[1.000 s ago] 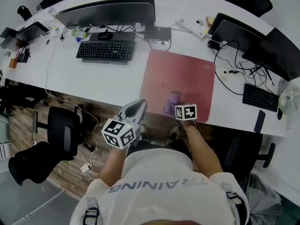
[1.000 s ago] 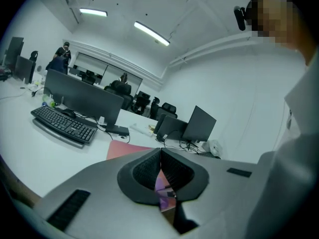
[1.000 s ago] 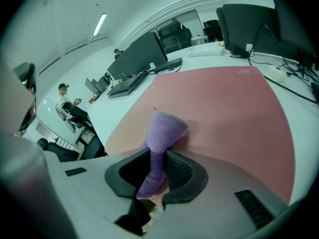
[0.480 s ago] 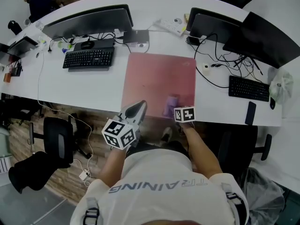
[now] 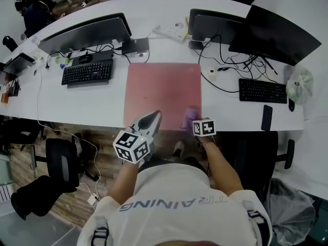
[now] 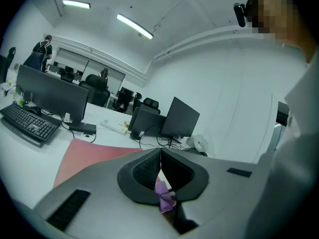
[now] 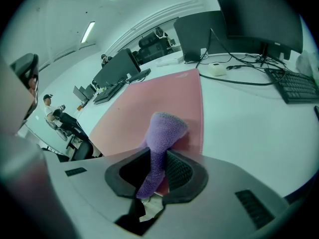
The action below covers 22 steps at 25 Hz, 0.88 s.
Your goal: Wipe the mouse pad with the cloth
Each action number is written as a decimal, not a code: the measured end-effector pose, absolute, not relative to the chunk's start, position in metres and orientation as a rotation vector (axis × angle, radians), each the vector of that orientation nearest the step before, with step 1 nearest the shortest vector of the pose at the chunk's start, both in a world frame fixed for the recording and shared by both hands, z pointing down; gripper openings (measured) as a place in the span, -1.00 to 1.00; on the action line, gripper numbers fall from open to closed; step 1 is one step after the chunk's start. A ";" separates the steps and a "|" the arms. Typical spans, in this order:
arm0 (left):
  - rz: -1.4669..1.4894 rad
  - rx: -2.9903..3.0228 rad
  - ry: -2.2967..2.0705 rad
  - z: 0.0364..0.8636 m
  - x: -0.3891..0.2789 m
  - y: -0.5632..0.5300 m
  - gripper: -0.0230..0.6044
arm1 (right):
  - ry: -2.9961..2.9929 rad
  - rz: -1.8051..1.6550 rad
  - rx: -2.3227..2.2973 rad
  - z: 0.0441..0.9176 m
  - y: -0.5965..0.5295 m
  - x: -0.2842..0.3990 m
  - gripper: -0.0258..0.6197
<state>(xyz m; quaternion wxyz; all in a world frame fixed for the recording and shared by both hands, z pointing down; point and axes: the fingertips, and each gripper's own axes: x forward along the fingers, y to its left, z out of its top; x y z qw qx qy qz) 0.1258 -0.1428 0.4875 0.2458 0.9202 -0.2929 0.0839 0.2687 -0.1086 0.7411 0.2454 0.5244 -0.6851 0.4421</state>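
A pink mouse pad [image 5: 163, 88] lies flat on the white desk [image 5: 87, 99], between two workstations. The purple cloth [image 5: 189, 118] rests on the pad's near right corner, and my right gripper [image 5: 193, 122] is shut on it. In the right gripper view the cloth [image 7: 162, 141] stands up out of the jaws of my right gripper [image 7: 157, 159], its free end bent over onto the mouse pad [image 7: 149, 101]. My left gripper [image 5: 150, 117] hovers over the pad's near edge, shut and holding nothing. In the left gripper view its tips [image 6: 160, 156] meet, with the mouse pad [image 6: 82, 156] beyond.
A black keyboard [image 5: 86, 72] and a monitor [image 5: 84, 32] stand left of the pad. To the right are two monitors [image 5: 271, 32], cables [image 5: 225, 68], another keyboard [image 5: 261, 90] and a phone [image 5: 266, 118]. A power strip [image 5: 171, 31] lies behind. An office chair [image 5: 61, 160] is under the desk edge.
My right gripper has dragged the cloth rightward along the pad's near edge to its right corner. The head view has shifted to the right. My left gripper stays shut in place.
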 end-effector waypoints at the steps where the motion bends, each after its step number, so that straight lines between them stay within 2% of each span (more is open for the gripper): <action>1: 0.225 2.517 -0.792 0.486 0.129 -0.143 -0.83 | -1.860 1.205 1.444 0.741 -0.106 0.275 -0.62; 13: 0.195 2.557 -0.697 0.475 0.141 -0.145 -0.83 | -1.720 1.210 1.646 0.727 -0.072 0.339 -0.62; 22: 0.170 2.665 -0.718 0.444 0.113 -0.157 -0.83 | -1.923 0.968 1.851 0.620 -0.105 0.317 -0.62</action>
